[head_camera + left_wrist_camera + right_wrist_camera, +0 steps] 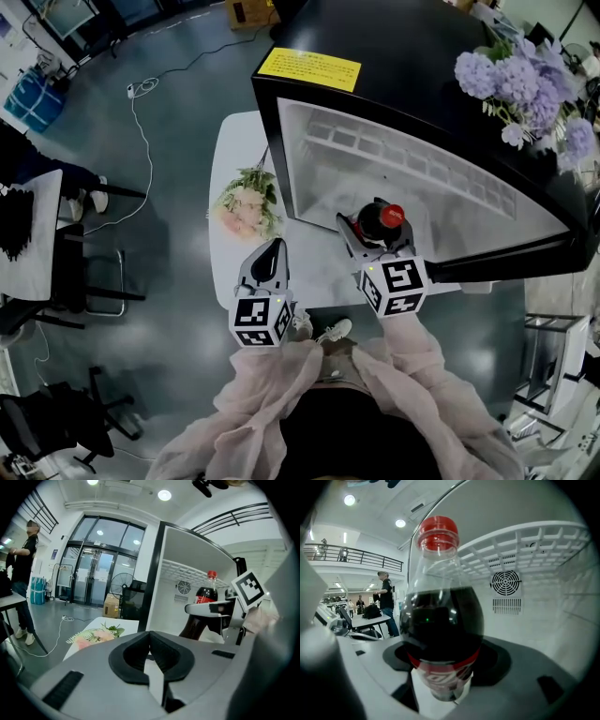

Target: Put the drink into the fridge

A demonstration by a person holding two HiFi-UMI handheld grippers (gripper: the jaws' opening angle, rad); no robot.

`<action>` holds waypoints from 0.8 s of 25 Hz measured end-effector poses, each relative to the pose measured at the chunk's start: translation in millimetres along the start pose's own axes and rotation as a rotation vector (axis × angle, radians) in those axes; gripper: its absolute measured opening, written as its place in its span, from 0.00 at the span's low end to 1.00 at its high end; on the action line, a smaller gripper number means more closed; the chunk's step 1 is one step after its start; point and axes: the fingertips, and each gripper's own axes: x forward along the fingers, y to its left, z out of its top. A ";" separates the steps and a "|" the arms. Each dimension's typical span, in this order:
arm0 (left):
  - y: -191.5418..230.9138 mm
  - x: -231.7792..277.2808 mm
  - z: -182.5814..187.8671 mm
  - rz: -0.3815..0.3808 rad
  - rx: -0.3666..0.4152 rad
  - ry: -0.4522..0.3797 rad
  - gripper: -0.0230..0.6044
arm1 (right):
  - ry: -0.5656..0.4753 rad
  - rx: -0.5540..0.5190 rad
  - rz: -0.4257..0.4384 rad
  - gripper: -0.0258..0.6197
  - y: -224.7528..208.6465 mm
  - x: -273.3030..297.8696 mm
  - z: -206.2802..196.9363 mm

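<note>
1. Right hand-held gripper (371,228) grips the cola bottle (382,218) upright, jaws wide around it.
2. Bottle's at the open fridge (375,155) mouth, probably just inside.
3. Left hand-held gripper (273,251), at the bottle's eight o'clock: jaws together, empty.

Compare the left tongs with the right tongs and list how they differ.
The left tongs are shut and empty; the right tongs are clamped on a cola bottle. The left tongs hover over the white table near the bouquet; the right tongs sit at the open fridge, facing its interior. Both carry a marker cube and point away from the person.
</note>
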 end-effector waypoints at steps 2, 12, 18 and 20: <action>1.1 -1.3 -0.5 -0.001 -0.009 0.001 0.05 | 0.004 0.001 0.005 0.52 -1.9 5.6 3.3; 12.0 -6.7 -1.4 0.018 -0.017 -0.002 0.05 | 0.008 -0.038 0.021 0.52 -9.0 35.4 18.3; 18.2 -8.9 -3.9 0.030 -0.023 0.003 0.05 | 0.014 -0.056 0.034 0.52 -12.5 55.5 23.9; 20.8 -9.1 -5.9 0.035 -0.024 0.008 0.06 | 0.016 -0.061 0.035 0.52 -14.8 62.3 25.7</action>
